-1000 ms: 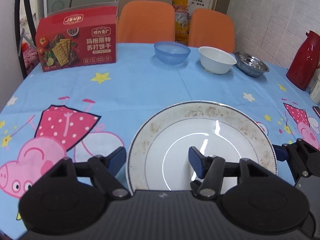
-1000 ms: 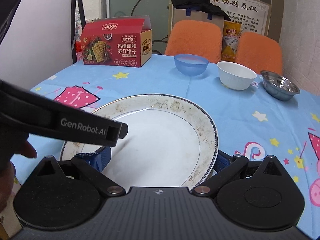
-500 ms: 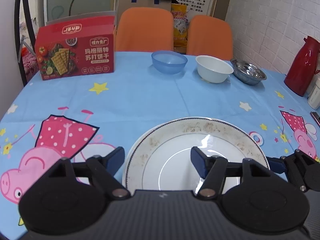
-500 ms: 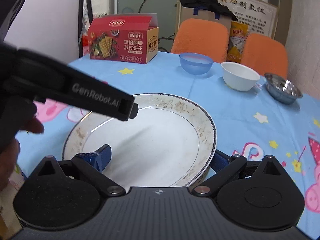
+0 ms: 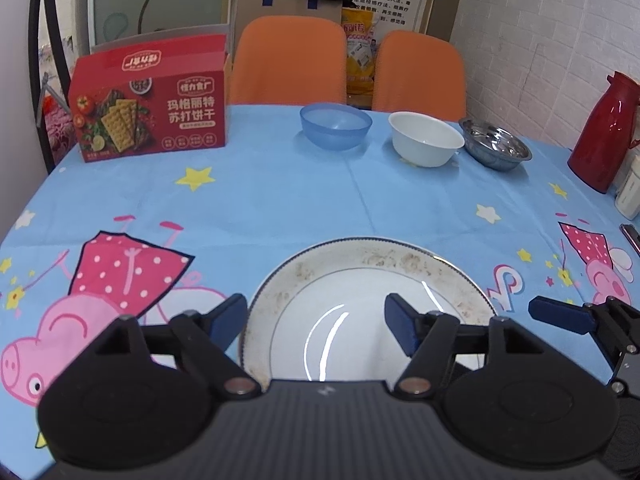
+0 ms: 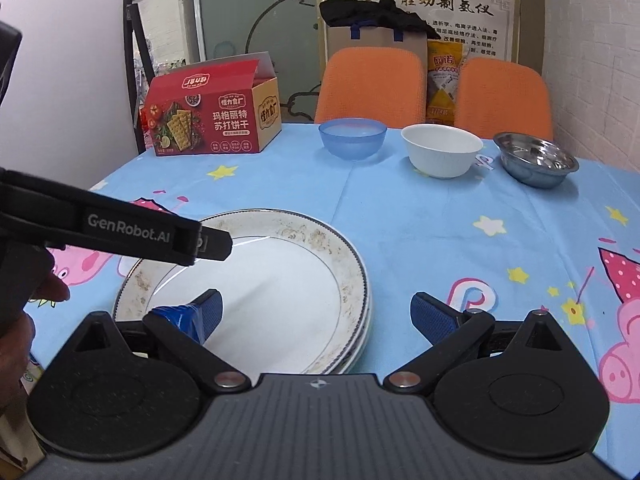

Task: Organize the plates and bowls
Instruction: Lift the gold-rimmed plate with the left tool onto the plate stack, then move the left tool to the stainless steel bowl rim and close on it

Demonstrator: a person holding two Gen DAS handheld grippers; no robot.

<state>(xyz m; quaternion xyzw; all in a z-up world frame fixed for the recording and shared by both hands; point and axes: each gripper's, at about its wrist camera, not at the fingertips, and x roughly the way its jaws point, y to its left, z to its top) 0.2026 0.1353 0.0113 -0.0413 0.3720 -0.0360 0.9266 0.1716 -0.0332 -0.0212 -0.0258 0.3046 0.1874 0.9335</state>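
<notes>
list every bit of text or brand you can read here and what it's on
"GenRobot.AI": on the side of the left gripper, seen from the right wrist.
"玛格丽特 苏打饼干": front of the red cracker box; its small print is too blurred to read.
"怪力食厂": small panel on the same box; this reading is uncertain.
"胜功制氢仪": heading of the wall poster; the first characters are hidden and its body text is too small.
The yellow bag has print too blurred to read.

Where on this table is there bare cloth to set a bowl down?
Free: the wide band between the plate stack and the row of bowls, and the patch between the cracker box and the blue bowl. Crowded: the far edge, where the blue bowl, white bowl and steel bowl sit close.
</notes>
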